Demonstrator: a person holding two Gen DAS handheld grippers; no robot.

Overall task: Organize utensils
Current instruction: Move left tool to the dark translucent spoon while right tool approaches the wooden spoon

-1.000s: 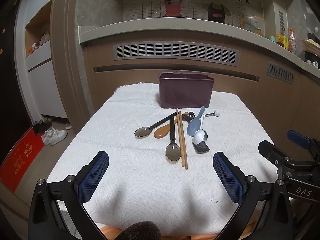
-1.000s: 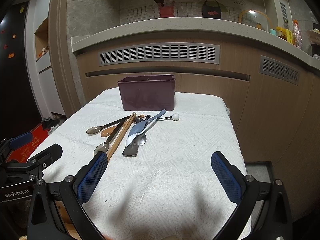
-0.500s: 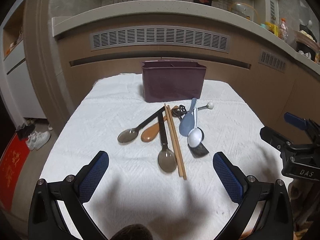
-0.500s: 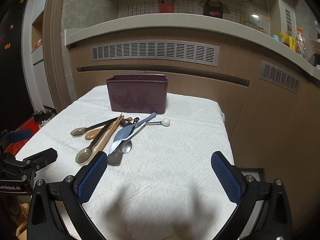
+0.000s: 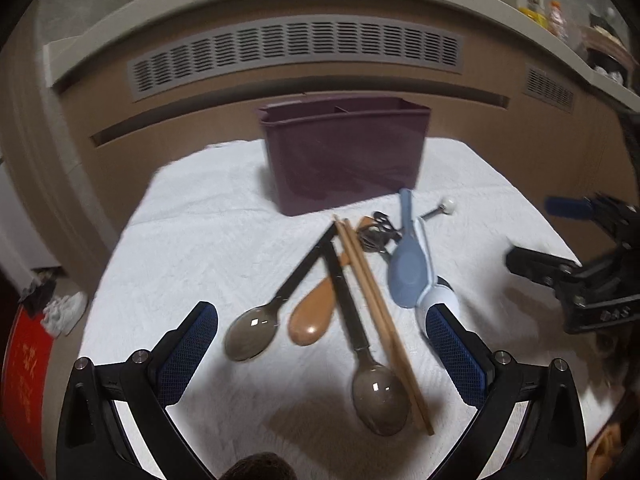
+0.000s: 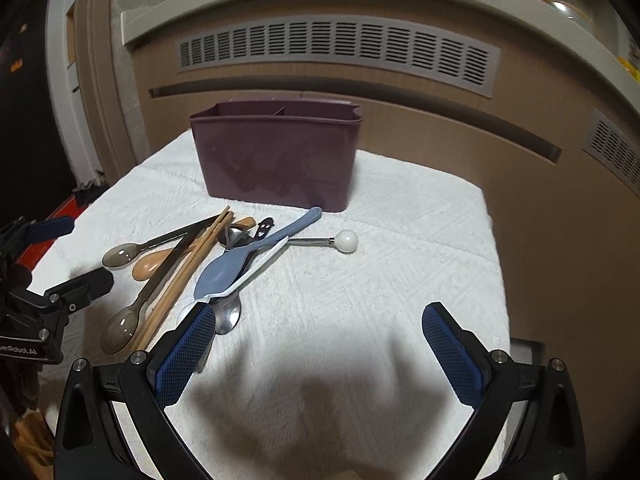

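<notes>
A pile of utensils lies on the white cloth in front of a dark purple divided holder point(image 5: 344, 152) point(image 6: 276, 156). In it are two smoky grey spoons point(image 5: 380, 400) point(image 5: 252, 336), a brown wooden spoon point(image 5: 312, 320), a pair of wooden chopsticks point(image 5: 380, 320) point(image 6: 188, 268), a blue spoon point(image 5: 408, 276) point(image 6: 228, 268), a white spoon and a metal spoon with a white ball end point(image 6: 346, 241). My left gripper point(image 5: 322, 348) is open low over the grey spoons and chopsticks. My right gripper point(image 6: 320, 344) is open over bare cloth, right of the pile.
The table with its white cloth point(image 6: 400, 240) stands against a brown counter front with grey vent grilles point(image 5: 296, 52). The cloth drops off at the right edge point(image 6: 496, 264). Each gripper shows at the side of the other's view point(image 5: 580, 280) point(image 6: 44, 308).
Both grippers have moved forward and down toward the table. The utensil pile and holder now look larger and closer. Both stay open and nothing was taken hold of.
</notes>
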